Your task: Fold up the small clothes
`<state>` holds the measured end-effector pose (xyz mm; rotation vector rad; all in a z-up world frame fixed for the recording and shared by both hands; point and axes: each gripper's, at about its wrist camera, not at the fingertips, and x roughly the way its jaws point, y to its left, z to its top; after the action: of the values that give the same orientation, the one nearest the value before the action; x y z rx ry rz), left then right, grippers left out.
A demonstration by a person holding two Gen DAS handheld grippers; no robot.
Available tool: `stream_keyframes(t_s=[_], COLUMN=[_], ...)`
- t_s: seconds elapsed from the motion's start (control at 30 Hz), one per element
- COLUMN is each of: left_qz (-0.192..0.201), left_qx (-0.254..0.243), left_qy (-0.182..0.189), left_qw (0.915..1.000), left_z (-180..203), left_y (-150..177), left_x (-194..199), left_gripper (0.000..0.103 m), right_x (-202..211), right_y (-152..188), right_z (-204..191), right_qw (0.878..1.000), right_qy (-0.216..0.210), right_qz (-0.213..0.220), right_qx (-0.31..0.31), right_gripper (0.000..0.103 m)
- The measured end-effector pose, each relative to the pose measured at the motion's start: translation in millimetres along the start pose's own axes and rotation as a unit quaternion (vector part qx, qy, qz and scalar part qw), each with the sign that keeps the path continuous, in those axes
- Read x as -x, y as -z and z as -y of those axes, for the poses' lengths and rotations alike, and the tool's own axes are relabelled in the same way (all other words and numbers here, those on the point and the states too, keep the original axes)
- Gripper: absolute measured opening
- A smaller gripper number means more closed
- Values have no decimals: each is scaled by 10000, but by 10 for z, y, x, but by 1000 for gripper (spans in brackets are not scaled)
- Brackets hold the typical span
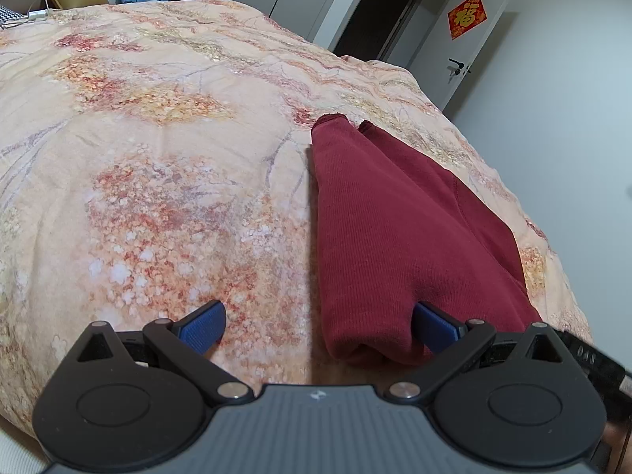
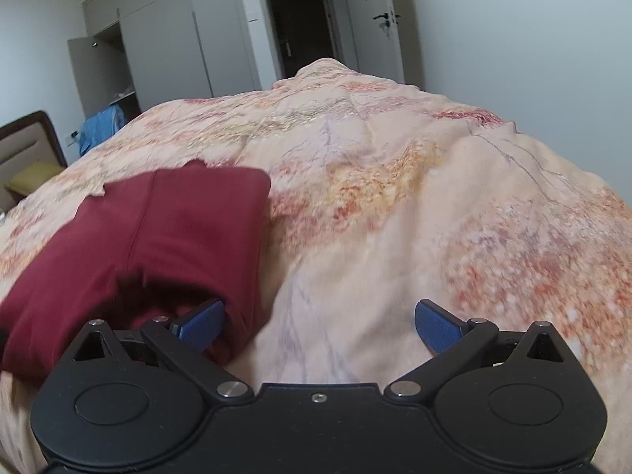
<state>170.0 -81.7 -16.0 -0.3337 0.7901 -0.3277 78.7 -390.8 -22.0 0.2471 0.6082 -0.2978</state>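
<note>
A dark red garment (image 1: 395, 229) lies folded into a long, narrow shape on the bed's floral quilt (image 1: 158, 158), close to the bed's side edge. In the left wrist view it runs away from the camera, its two cuffed ends (image 1: 347, 122) at the far end and its rounded folded end nearest the tool. To its left the quilt is a wide stretch of bare, gently rumpled fabric reaching to the head of the bed; to its right only a thin strip of quilt shows before the edge drops toward the pale wall (image 1: 553, 138).

The left tool (image 1: 318, 326) sits low over the quilt, pointing along the garment's length, with its jaws spread wide and holding nothing. Its right blue pad (image 1: 436, 326) lies against the near folded end of the cloth, while the left pad (image 1: 203, 326) is over bare quilt.

In the right wrist view the garment (image 2: 158, 245) fills the lower left, its far edge square and its seam running toward the camera. The right tool (image 2: 318, 326) is likewise fully spread and grips nothing. Its left pad (image 2: 201, 324) seems to rest on or just above the cloth's near corner; motion blur makes actual contact hard to judge. Its right pad (image 2: 436, 326) is over open quilt (image 2: 434, 197), which extends broadly ahead and to the right, up to a raised ridge at the far corner of the bed. Beyond it stand a wardrobe (image 2: 166, 39) and a door (image 2: 375, 19).
</note>
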Motion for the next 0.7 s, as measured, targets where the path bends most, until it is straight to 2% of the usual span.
stream_keyframes(t_s=[0.17, 0.4, 0.5, 0.6, 0.7], left_qz=[-3, 1, 7, 4, 0], left_qx=[-4, 2, 0, 12, -12], left_qy=[1, 2, 6, 16, 27], left_qw=[10000, 10000, 10000, 10000, 10000], left_z=[0, 1, -1, -1, -3], left_y=[8, 8, 18, 19, 34], left_x=[6, 4, 6, 5, 1], left_gripper=[103, 103, 103, 103, 103], right_x=[57, 143, 56, -26, -66], right_y=[19, -151, -221, -151, 16], right_z=[17, 65, 44, 19, -77], right_qw=[9998, 9966, 9964, 9961, 9982], right_qy=[2, -94, 12, -42, 108], right_qz=[49, 467, 417, 271, 246], right_qx=[-169, -671, -738, -839, -545], right_gripper=[102, 102, 102, 102, 103])
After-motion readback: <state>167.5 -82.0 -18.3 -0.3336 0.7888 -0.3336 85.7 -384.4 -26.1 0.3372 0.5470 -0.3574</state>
